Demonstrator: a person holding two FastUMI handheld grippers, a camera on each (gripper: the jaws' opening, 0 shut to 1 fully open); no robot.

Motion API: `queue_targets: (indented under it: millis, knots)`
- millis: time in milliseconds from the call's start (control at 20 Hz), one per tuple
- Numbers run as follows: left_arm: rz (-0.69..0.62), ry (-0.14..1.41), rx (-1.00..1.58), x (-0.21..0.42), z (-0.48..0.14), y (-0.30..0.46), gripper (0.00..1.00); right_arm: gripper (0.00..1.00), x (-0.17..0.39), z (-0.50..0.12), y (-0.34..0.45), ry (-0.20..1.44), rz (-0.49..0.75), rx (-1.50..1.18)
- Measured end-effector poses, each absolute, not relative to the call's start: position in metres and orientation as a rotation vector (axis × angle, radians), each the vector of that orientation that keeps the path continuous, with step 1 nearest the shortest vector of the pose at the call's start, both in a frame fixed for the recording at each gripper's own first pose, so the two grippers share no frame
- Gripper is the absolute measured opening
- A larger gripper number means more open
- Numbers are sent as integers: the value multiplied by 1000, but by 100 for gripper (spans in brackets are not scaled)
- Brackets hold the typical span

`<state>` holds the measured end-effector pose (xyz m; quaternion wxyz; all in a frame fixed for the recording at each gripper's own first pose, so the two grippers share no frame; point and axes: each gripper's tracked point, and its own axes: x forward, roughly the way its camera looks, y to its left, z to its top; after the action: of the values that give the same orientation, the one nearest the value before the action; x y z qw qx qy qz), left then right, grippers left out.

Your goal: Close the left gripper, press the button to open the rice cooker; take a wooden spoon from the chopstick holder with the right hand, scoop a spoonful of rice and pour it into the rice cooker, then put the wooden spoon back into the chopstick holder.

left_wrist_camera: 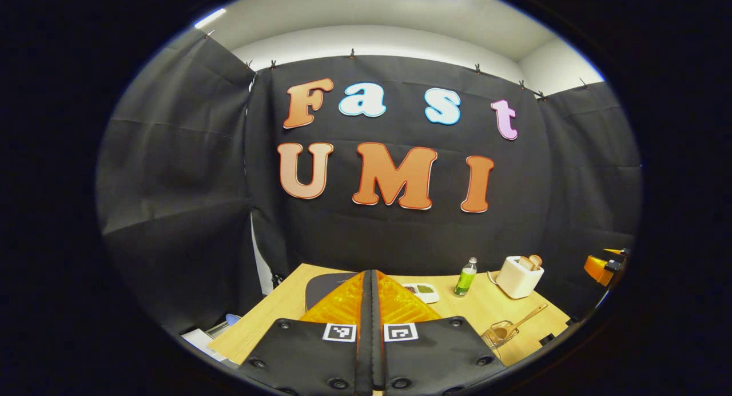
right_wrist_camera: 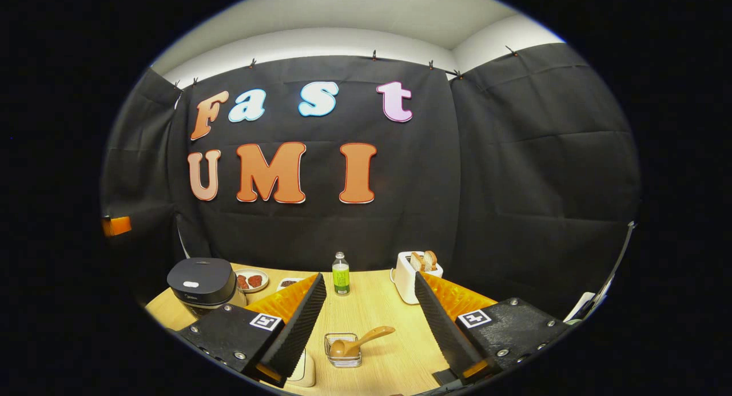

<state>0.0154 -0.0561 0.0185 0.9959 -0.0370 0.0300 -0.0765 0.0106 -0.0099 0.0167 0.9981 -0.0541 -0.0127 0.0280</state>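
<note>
The left gripper point(left_wrist_camera: 371, 281) has two broad black plates studded with round screws behind its fingers, and each plate carries a square black-and-white marker at its front edge. The right gripper point(right_wrist_camera: 370, 301) has matching screwed black plates with one such marker apiece, and ribbed inner faces on its fingers point(right_wrist_camera: 297, 327).

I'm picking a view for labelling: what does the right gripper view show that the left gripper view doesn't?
Right gripper view: the whole rice cooker, lid down, a small plate beside it, and open fingers.
Left gripper view: fingers pressed together, hiding most of the cooker.
Both: the wooden spoon in its wire holder, the green bottle, the toaster and the table.
</note>
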Motion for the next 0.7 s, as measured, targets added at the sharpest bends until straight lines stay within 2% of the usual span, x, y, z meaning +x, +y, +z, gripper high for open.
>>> queue_targets:
  millis: [50,300,350,400,700]
  knots:
    - [-164,64,-74,21,18,-55,4,96,11,16,-10,-26,52,-107]
    - [-217,132,-63,53,-2,-62,4,96,11,13,-8,-16,37,-96]
    - [-227,152,-59,61,-9,-65,0,96,11,11,-8,-12,34,-95]
    - [-236,170,-56,70,-18,-67,4,96,11,10,-8,-7,33,-90]
    - [-273,295,-34,116,-73,-80,4,96,13,-5,-13,24,2,-85]
